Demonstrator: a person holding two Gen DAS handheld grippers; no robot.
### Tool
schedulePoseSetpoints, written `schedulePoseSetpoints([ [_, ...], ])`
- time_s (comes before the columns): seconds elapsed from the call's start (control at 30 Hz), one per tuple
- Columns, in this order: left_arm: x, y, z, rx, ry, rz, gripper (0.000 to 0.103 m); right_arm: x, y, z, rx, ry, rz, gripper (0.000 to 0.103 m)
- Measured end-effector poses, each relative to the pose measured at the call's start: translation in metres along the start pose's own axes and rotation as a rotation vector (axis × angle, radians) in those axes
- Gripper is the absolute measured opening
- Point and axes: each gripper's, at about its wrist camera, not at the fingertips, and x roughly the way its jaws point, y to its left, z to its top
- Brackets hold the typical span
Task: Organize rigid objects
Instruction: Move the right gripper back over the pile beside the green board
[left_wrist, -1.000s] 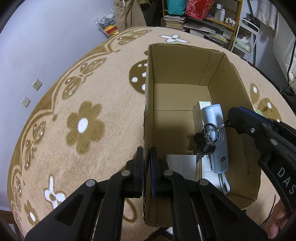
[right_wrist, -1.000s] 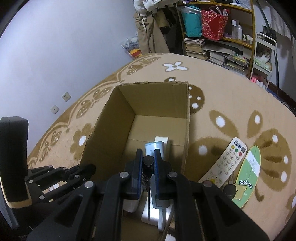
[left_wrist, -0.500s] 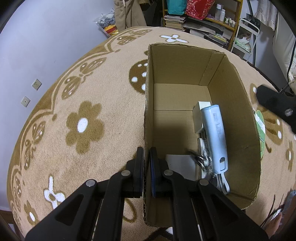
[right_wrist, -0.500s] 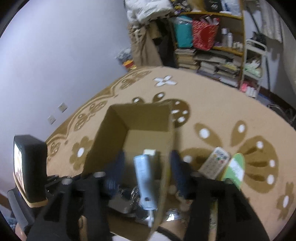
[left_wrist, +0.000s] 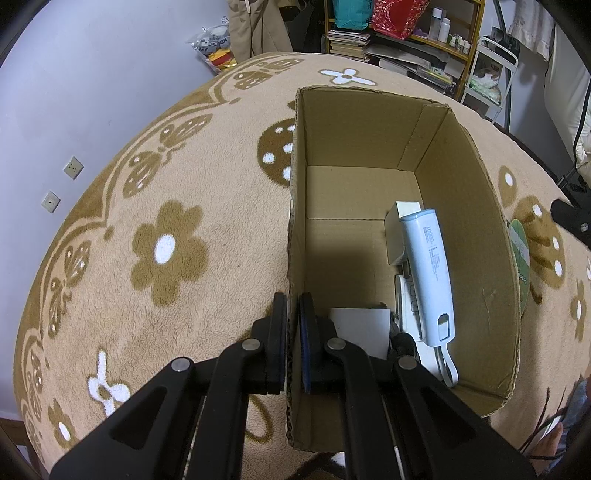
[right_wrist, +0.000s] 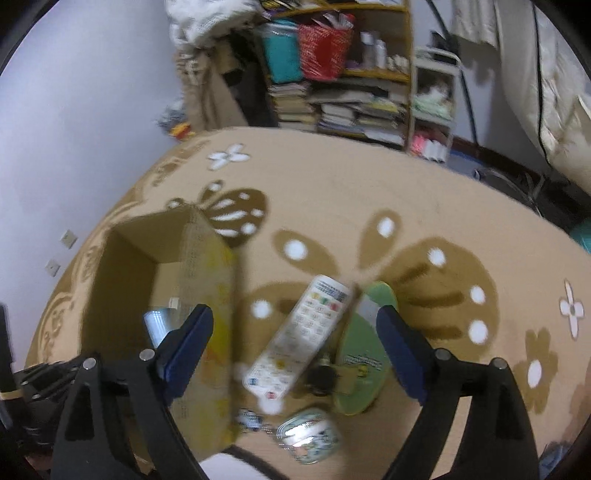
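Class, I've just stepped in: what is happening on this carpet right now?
A person is packing loose items into a cardboard box. The left gripper is shut on the box's near wall. The right gripper is open above a white remote control lying on the carpet outside the box. A pale blue power bank already lies inside.

Matt corrugated cardboard box (left_wrist: 465, 206), fuzzy pile carpet (left_wrist: 177, 206), glossy plastic power bank (left_wrist: 430, 273).

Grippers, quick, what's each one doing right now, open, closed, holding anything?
Left gripper: jaws closed on the cardboard box wall.
Right gripper: jaws open wide, holding nothing, above the remote.
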Motion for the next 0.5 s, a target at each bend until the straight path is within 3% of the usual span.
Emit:
schedulePoseSetpoints([
  [0.3, 0.0, 0.0, 0.0, 0.0, 0.001, -0.001, 0.006, 0.042, -0.029, -0.012, 0.058, 0.13, -0.078, 0.095],
  [0.5, 0.0, 0.0, 0.0, 0.001, 0.0, 0.0, 0.006, 0.061, -0.035, -0.023, 0.063, 0.218, -0.058, 0.094],
])
